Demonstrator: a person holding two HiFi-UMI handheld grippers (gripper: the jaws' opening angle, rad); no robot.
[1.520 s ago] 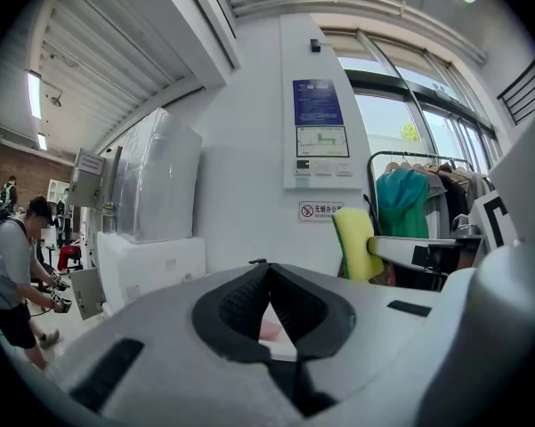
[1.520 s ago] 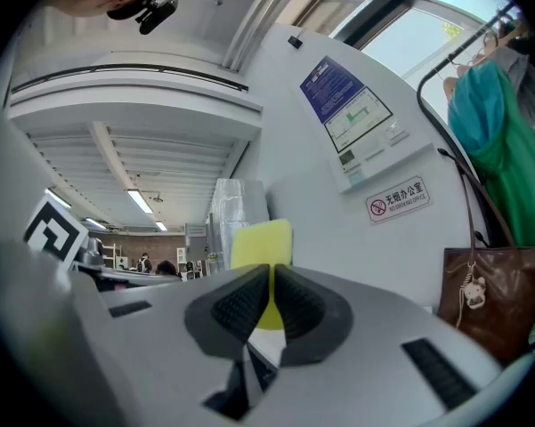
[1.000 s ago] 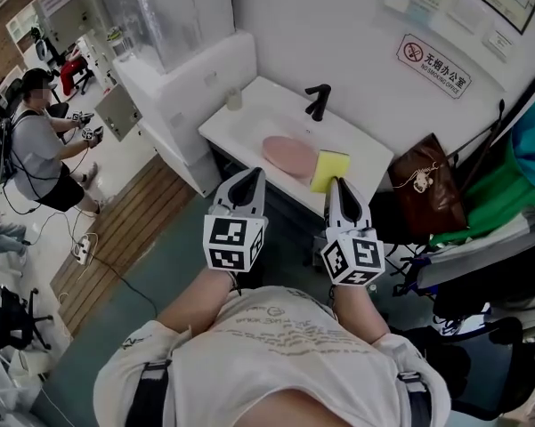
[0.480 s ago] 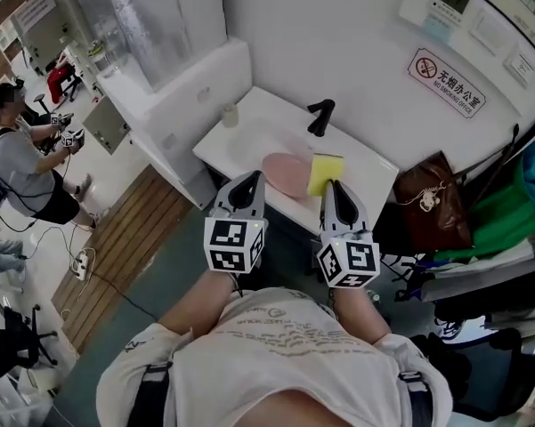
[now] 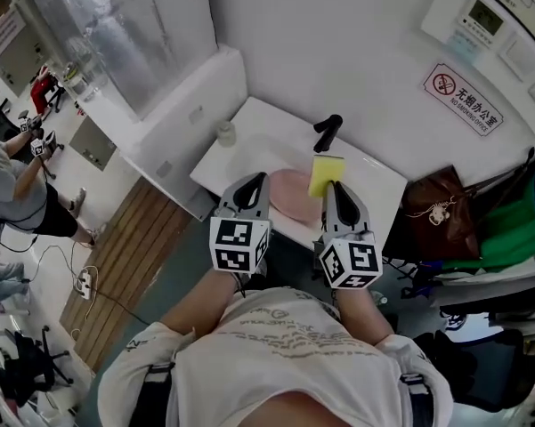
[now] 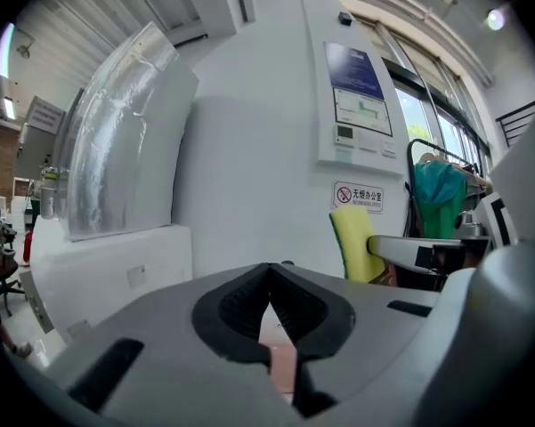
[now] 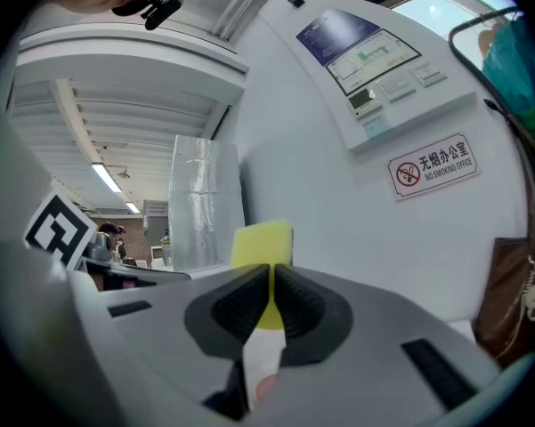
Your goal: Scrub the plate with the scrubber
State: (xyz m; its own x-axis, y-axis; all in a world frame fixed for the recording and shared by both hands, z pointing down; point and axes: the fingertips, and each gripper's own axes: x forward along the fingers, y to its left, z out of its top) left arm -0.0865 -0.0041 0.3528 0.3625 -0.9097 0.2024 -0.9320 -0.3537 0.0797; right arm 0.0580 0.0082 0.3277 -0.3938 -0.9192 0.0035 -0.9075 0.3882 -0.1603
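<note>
Plate [image 5: 289, 190]: pink, lying in the white sink [image 5: 249, 140].
Scrubber [image 5: 327, 169]: yellow, pinched in the right gripper [image 5: 336, 186].
Left gripper [image 5: 255, 177]: closed tight, holding nothing.

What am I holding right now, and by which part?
The right tool pinches the yellow scrubber by its lower edge. The left tool is shut on nothing.
</note>
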